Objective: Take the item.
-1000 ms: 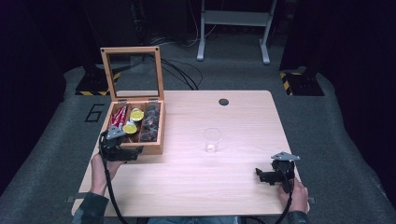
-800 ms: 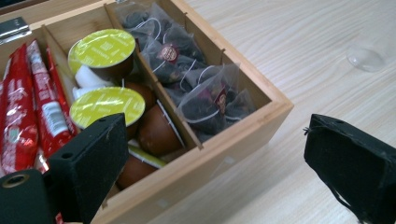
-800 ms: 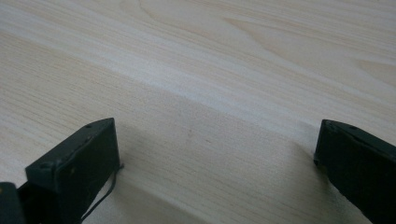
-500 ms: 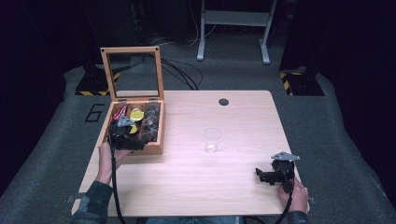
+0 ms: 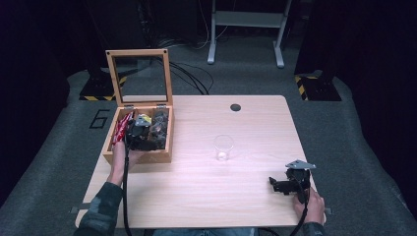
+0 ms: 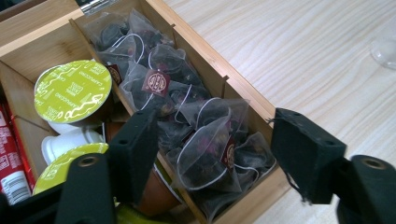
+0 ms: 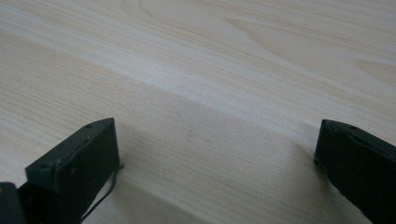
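A wooden box (image 5: 139, 156) with its glass lid raised stands at the table's left. Its right compartment holds several mesh tea bags (image 6: 201, 135); green-lidded capsules (image 6: 72, 91) and red sachets (image 6: 9, 154) lie in the other compartments. My left gripper (image 5: 140, 136) hovers open just above the box, its jaws straddling the tea bags (image 5: 160, 129) and the box's right wall (image 6: 224, 77). My right gripper (image 5: 285, 184) rests open at the front right of the table, nothing between its jaws. A clear glass (image 5: 223, 147) stands mid-table.
A dark round grommet (image 5: 235, 107) sits near the table's far edge. The glass's rim (image 6: 385, 49) shows at the right edge of the left gripper view. Bare wood (image 7: 196, 93) lies under the right gripper. Dark floor and a metal stand (image 5: 246, 29) lie beyond the table.
My left gripper has moved forward from the box's front-left corner to above the compartments. The right gripper has stayed where it was.
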`<state>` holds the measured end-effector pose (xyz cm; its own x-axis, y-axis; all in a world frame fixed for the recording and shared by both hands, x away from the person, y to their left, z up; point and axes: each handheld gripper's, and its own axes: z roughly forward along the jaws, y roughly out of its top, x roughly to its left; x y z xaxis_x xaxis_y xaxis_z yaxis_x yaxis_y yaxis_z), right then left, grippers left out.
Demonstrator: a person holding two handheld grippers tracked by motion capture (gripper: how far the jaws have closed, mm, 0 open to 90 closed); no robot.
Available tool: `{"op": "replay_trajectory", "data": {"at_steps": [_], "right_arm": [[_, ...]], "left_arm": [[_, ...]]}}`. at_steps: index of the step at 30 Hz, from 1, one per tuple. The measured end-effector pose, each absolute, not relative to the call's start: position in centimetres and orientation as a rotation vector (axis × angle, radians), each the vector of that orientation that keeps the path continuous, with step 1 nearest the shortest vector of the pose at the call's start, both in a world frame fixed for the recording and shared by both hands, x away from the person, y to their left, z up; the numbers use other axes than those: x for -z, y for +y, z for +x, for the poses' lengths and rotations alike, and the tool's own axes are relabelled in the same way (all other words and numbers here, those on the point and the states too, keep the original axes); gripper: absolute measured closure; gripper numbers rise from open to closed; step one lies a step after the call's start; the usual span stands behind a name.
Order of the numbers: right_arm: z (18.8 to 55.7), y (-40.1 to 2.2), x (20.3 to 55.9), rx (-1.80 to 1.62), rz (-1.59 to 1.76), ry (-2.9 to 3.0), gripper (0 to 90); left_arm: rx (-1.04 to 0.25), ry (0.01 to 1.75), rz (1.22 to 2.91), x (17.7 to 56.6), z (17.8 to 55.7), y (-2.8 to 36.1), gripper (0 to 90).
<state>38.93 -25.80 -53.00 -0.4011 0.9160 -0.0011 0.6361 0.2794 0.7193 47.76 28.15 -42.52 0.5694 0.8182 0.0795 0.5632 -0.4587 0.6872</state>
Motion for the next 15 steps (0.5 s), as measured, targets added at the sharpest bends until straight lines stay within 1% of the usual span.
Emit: {"op": "replay_trajectory", "data": {"at_steps": [1, 5, 7, 8, 9, 10, 12, 15], "right_arm": [[38.9, -25.8, 53.0, -0.906, 1.397, 2.138, 0.0], [38.9, -25.8, 53.0, -0.907, 1.398, 2.138, 0.0], [38.9, -25.8, 53.0, -0.907, 1.397, 2.138, 0.0], [38.9, -25.8, 53.0, -0.906, 1.397, 2.138, 0.0], [38.9, -25.8, 53.0, -0.906, 1.397, 2.138, 0.0], [38.9, -25.8, 53.0, -0.906, 1.397, 2.138, 0.0], [38.9, -25.8, 53.0, -0.907, 1.397, 2.138, 0.0], [38.9, -25.8, 53.0, -0.906, 1.394, 2.141, 0.0]], "left_arm": [[-0.537, 1.097, 2.19, 42.6, 47.9, 28.1, 33.4], [-0.528, 1.101, 2.22, 42.9, 48.4, 27.6, 42.5], [-0.537, 1.104, 2.23, 43.2, 48.6, 27.3, 43.6], [-0.535, 1.103, 2.242, 43.3, 48.6, 27.2, 45.9], [-0.543, 1.109, 2.245, 43.3, 48.7, 27.2, 50.2], [-0.548, 1.11, 2.252, 43.4, 48.7, 27.1, 50.2], [-0.54, 1.107, 2.264, 43.5, 48.8, 27.1, 55.8], [-0.544, 1.084, 2.275, 43.6, 48.9, 27.1, 66.2]]}}
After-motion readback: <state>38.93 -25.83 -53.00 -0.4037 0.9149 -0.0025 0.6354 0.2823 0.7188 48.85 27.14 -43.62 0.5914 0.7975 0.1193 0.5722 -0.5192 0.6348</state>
